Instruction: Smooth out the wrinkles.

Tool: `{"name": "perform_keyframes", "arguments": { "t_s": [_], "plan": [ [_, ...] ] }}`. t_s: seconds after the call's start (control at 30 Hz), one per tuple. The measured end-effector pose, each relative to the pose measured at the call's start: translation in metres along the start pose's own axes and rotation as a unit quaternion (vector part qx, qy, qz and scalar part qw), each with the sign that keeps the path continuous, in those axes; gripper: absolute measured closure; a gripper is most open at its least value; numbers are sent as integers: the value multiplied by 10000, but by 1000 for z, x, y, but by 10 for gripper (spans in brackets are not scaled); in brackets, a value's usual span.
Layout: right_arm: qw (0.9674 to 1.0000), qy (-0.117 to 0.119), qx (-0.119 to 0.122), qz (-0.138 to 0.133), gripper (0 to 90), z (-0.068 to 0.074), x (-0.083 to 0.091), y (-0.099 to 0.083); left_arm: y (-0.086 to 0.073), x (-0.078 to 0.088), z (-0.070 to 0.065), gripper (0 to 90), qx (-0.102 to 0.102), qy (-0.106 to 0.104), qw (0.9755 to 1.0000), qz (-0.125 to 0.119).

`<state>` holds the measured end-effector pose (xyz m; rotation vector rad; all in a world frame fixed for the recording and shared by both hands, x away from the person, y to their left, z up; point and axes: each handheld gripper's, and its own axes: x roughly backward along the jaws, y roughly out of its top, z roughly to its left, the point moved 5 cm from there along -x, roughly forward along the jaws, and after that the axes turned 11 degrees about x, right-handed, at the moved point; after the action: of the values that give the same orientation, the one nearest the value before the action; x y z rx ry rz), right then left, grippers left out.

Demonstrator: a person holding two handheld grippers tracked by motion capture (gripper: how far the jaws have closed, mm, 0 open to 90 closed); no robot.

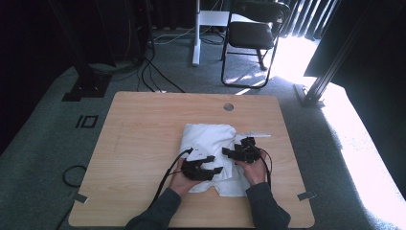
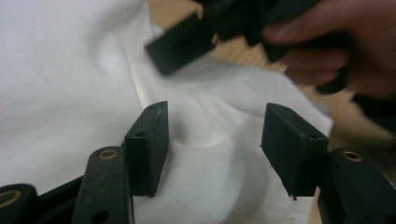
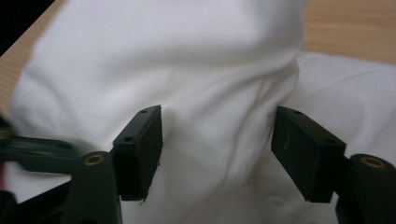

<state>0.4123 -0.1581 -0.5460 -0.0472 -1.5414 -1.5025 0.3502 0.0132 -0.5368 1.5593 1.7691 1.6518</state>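
Note:
A white cloth [image 1: 210, 139] lies rumpled and puffed up on the wooden table [image 1: 143, 143], right of centre. Both hands rest on its near part. My left gripper [image 1: 214, 164] stands open over the cloth's near left side; in the left gripper view its jaws [image 2: 215, 135] are spread wide above a soft fold of the cloth [image 2: 60, 84], pads not pressing. My right gripper [image 1: 229, 152] is open too, pointing left across the cloth. In the right gripper view its jaws [image 3: 217, 144] straddle a bulging ridge of the cloth [image 3: 187, 60] without gripping it.
The right gripper's jaw [image 2: 182, 44] and the person's hand [image 2: 336, 46] sit just beyond my left jaws. A round cable hole [image 1: 228, 107] is near the table's far edge. A black chair [image 1: 253, 33] and cables stand on the floor beyond.

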Motion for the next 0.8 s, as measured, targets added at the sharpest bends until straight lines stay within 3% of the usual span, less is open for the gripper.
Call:
{"name": "perform_keyframes", "arguments": {
  "t_s": [0.07,0.17,0.27,0.37,0.43,0.5,0.57,0.67,0.8],
  "plan": [
    [9997,220,-54,-36,319,1,-4,1,4,17,3,436,-65,160,9996,-217],
    [9989,423,-96,-178,312,4,-6,4,9,41,21,436,-65,676,9970,-383],
    [9984,559,-83,-98,298,8,-13,6,11,56,46,444,250,982,9934,-531],
    [9980,618,-150,58,311,11,-22,7,6,53,68,446,577,1119,9916,-306],
    [9973,651,-257,237,393,12,-28,8,2,47,72,445,653,1071,9918,-248],
    [9956,860,-306,224,655,14,-28,10,3,45,70,438,613,1082,9918,-309],
    [9947,1007,-152,151,805,20,-24,15,5,46,70,430,621,1065,9917,-352],
    [9918,1270,78,-148,841,32,-13,27,7,50,70,430,651,1055,9914,-427],
    [9810,1805,30,-717,850,44,6,47,14,55,67,431,668,1032,9907,-579]
  ]
}}
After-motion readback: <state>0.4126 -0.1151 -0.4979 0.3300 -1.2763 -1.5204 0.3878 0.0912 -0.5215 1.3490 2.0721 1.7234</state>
